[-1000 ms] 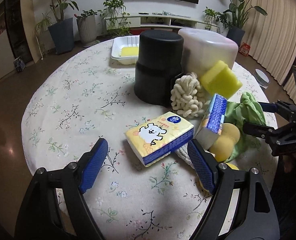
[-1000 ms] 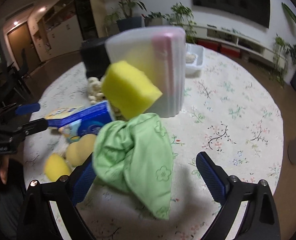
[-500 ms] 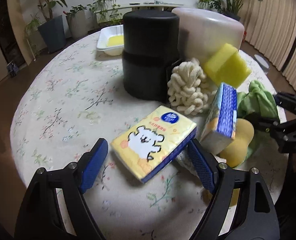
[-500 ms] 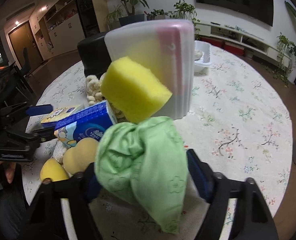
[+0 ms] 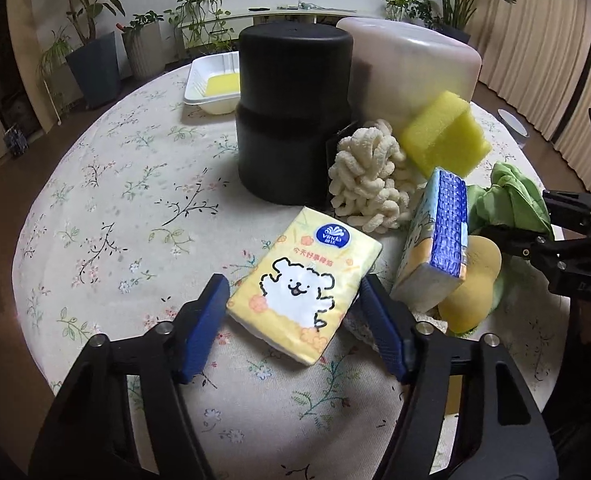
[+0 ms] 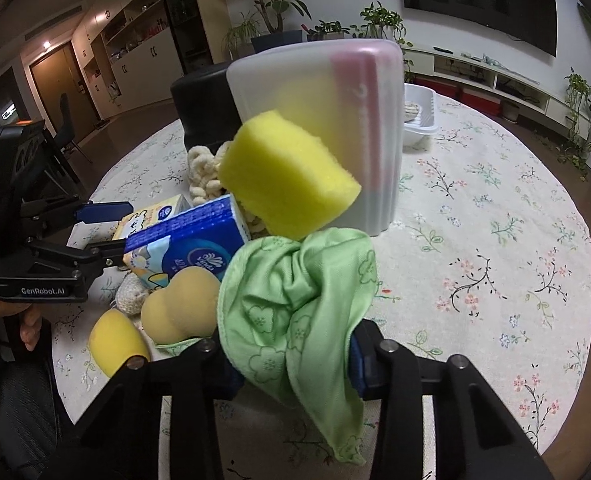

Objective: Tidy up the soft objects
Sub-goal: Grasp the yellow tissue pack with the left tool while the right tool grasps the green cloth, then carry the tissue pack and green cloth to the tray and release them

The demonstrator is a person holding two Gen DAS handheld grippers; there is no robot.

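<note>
- Living room with potted plants, a wall-mounted screen and beige curtains; in the foreground a round table under a white floral-print tablecloth [image 5: 107, 184].
- Tall black cylindrical container [image 5: 293, 118], upright near the table's middle; a translucent white plastic bin [image 5: 415, 68] stands just beside it.
- White rectangular plastic tray [image 5: 211, 88] at the far side of the table, behind the black container, with something yellow in it.
- Crumpled green microfibre cloth with a flower pattern [image 6: 295, 300], bunched between the fingers of the right gripper [image 6: 291, 364]; the jaws are closed onto its folds, and a loose corner hangs below them.
- Yellow rectangular sponge block [image 5: 445, 140], leaning against the translucent bin, above the other soft items.
- Cream knobbly chenille mitt [image 5: 369, 182], resting against the base of the black container.
- Yellow tissue pack printed with a white cartoon dog [image 5: 305, 286], lying flat on the cloth between the blue pads of the left gripper [image 5: 295, 308]; the jaws are partly open and bracket its near end, contact not discernible.
- Blue-and-white tissue pack [image 5: 435, 244], propped on edge just right of the yellow pack.
- Tan gourd-shaped makeup sponge [image 6: 179, 304], touching the green cloth; a yellow egg-shaped sponge [image 6: 115, 340] lies nearby.
</note>
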